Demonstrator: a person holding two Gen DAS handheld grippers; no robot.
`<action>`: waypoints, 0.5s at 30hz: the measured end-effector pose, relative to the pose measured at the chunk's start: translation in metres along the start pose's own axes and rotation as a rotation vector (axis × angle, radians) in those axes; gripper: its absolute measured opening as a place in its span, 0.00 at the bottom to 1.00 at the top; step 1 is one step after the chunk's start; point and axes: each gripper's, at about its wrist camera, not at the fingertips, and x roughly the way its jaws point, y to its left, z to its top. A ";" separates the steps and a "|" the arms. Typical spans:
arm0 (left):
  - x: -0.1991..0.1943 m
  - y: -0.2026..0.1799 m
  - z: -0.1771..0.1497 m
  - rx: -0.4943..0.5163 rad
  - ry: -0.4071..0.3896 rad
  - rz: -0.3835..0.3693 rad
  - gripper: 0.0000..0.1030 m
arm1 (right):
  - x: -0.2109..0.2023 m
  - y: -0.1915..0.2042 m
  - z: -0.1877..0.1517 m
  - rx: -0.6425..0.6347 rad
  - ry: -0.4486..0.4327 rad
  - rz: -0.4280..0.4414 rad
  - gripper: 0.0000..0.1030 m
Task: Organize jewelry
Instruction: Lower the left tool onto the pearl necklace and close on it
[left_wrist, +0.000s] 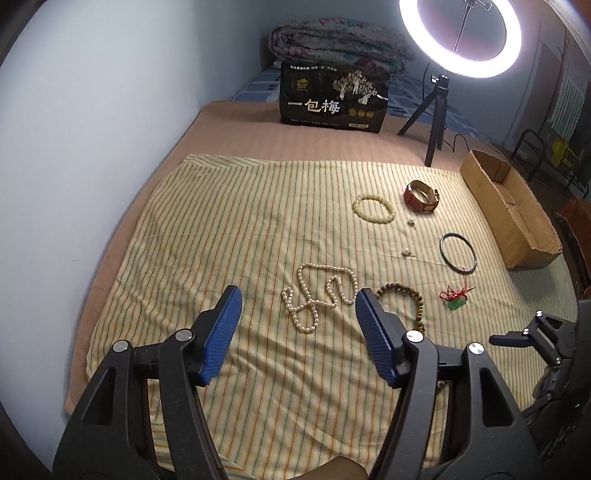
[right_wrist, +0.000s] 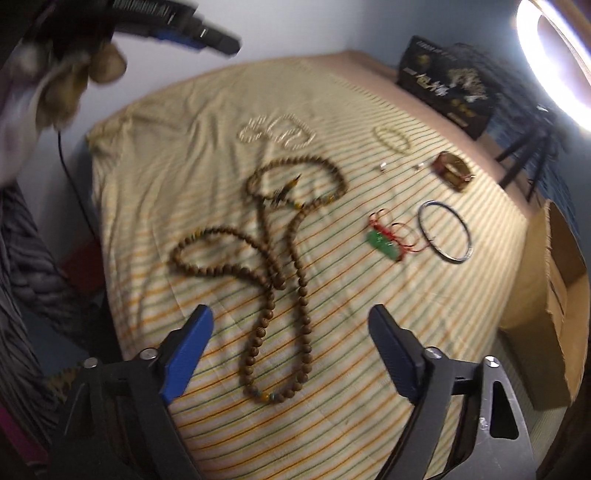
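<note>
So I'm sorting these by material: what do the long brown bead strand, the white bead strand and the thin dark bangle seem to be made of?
Long brown bead strand: probably wood, matte with a grainy brown look. White bead strand: pearl or imitation, creamy with a soft sheen. Thin dark bangle: possibly metal or dark stone, smooth and rigid with a bright glint; unclear.

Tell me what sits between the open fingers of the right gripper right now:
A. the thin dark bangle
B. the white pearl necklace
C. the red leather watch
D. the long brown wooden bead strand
D: in the right wrist view the brown bead strand runs down the striped cloth into the gap of the open right gripper, while the pearl necklace, bangle and watch lie farther off.
</note>
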 end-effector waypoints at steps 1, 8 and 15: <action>0.003 0.001 0.001 0.000 0.004 0.000 0.65 | 0.005 0.002 0.001 -0.014 0.013 -0.004 0.78; 0.020 0.009 0.008 -0.008 0.035 -0.040 0.65 | 0.032 0.002 0.017 -0.024 0.039 0.010 0.66; 0.055 0.007 0.005 -0.010 0.137 -0.098 0.60 | 0.045 -0.002 0.038 0.045 -0.017 0.034 0.66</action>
